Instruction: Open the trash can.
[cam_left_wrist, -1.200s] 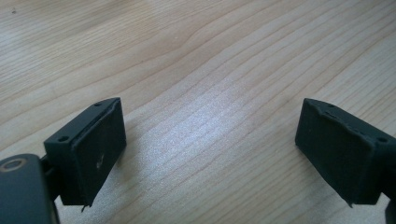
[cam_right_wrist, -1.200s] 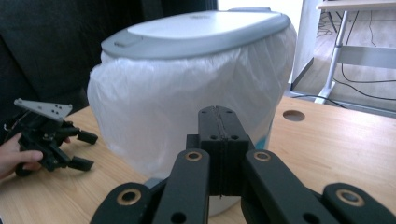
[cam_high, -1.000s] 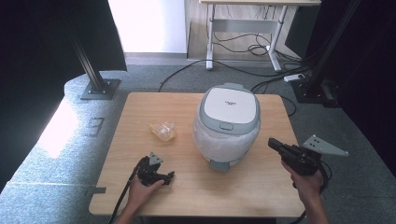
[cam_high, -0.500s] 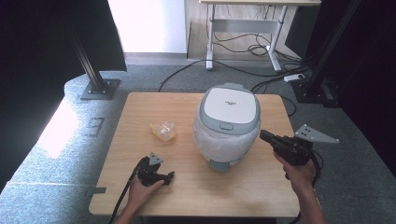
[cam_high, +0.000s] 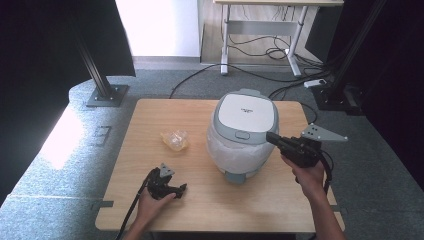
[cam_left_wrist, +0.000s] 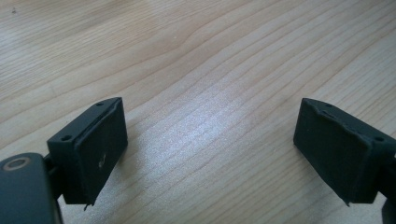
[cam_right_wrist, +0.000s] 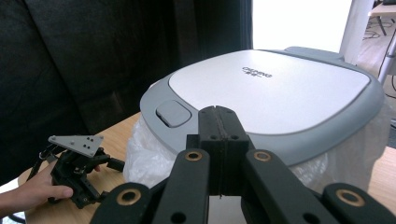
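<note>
Cooker (cam_high: 243, 131) might skid on the bench (cam_high: 150, 120) if the right claw (cam_high: 270, 136), pressed together beside its lid button (cam_right_wrist: 173, 113), jabs sideways.

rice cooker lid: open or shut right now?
Shut. The lid sits flat on the rice cooker with no gap showing at the rim; the latch button at its front edge looks flush.

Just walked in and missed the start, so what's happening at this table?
A person works at a wooden table with a tool in each hand. The right tool, jaws shut and empty, is raised beside the rice cooker, whose lid is closed. The left tool rests open on the table, near a crumpled plastic wrapper.
</note>
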